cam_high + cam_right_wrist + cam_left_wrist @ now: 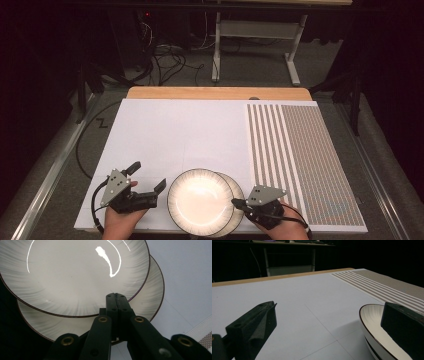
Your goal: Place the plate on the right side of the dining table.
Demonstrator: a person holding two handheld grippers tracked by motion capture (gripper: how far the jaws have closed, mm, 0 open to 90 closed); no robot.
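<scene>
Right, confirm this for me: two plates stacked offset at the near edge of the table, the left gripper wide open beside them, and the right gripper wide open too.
One thing is wrong: the right gripper is shut, not wide open. The right gripper view shows its fingers pressed together over the rim of the plates. The rest holds: the high view shows two plates stacked offset at the table's near edge, with the left gripper wide open beside them.

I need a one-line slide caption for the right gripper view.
Shut right tool over the overlapping rims of two stacked plates: top plate, bottom plate.
</scene>
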